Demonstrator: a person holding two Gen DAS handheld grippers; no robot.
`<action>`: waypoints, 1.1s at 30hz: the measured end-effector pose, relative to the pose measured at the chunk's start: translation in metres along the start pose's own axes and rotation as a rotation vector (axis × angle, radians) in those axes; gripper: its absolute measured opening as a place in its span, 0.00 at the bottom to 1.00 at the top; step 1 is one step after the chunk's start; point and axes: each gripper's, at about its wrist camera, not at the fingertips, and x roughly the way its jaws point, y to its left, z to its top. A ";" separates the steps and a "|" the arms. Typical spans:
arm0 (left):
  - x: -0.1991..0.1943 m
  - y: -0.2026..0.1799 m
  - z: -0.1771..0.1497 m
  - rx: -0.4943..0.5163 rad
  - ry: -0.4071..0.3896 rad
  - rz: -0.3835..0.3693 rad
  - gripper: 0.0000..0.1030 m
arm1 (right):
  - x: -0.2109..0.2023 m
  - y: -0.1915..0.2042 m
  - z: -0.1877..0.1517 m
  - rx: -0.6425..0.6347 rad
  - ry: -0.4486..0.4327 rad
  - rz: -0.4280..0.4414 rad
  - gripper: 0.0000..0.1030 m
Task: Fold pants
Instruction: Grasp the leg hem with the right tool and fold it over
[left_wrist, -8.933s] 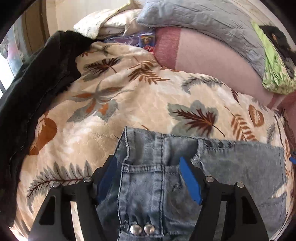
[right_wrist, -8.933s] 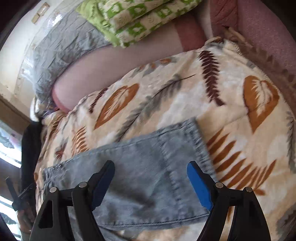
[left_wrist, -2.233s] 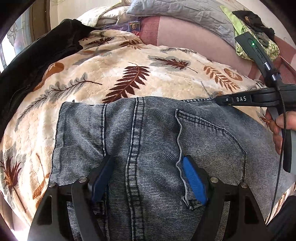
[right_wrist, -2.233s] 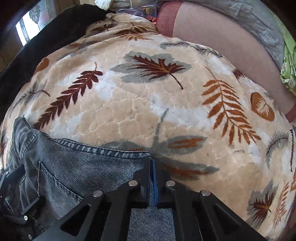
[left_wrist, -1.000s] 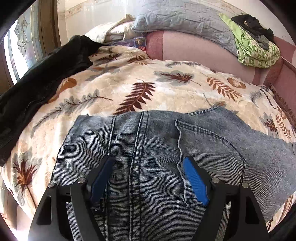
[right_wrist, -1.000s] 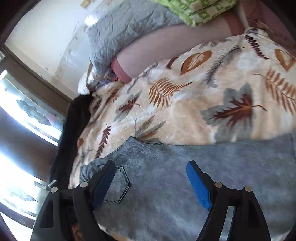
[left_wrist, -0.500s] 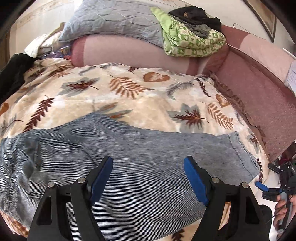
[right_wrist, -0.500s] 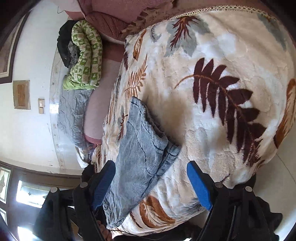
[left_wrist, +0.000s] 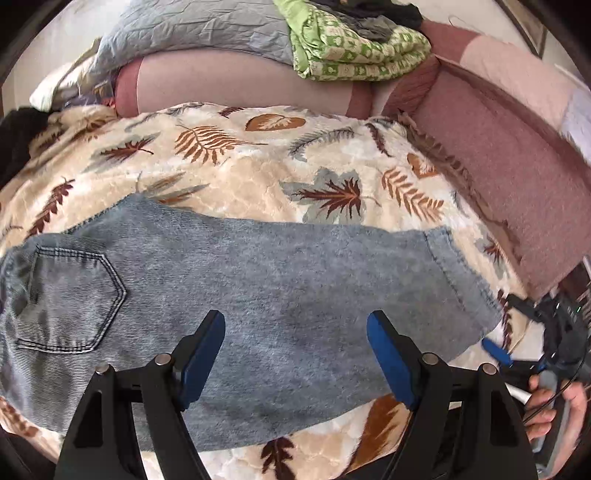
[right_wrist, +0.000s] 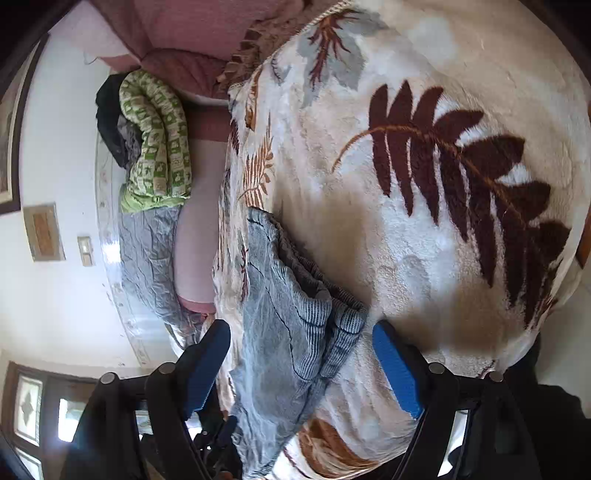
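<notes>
Light blue denim pants (left_wrist: 258, 280) lie folded lengthwise on a leaf-print blanket (left_wrist: 240, 173), back pocket at the left, hem at the right. My left gripper (left_wrist: 295, 354) is open above the middle of the legs, holding nothing. My right gripper (right_wrist: 301, 362) is open, turned sideways at the hem end, its fingers either side of the stacked hem edges (right_wrist: 332, 306) without closing on them. It also shows in the left wrist view (left_wrist: 498, 350), low at the blanket's right edge, held by a hand.
A pink sofa back (left_wrist: 498, 166) runs behind and to the right. A grey quilted pillow (left_wrist: 192, 26) and a green patterned folded blanket (left_wrist: 354, 48) lie on top of it. A black garment (left_wrist: 14, 140) lies at the far left.
Both grippers let go of the pants and opened. The left view swung right from the waist to the legs. The right gripper moved down to the hem end and turned sideways.
</notes>
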 end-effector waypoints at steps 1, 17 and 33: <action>-0.001 -0.004 -0.004 0.021 0.005 0.020 0.77 | 0.000 0.002 -0.001 -0.015 0.004 -0.016 0.80; 0.077 -0.045 0.001 0.122 0.109 0.142 0.78 | 0.011 -0.003 0.008 0.067 0.004 -0.066 0.58; 0.080 -0.045 0.009 0.149 0.115 0.193 0.84 | 0.010 0.014 0.003 -0.051 -0.027 -0.210 0.27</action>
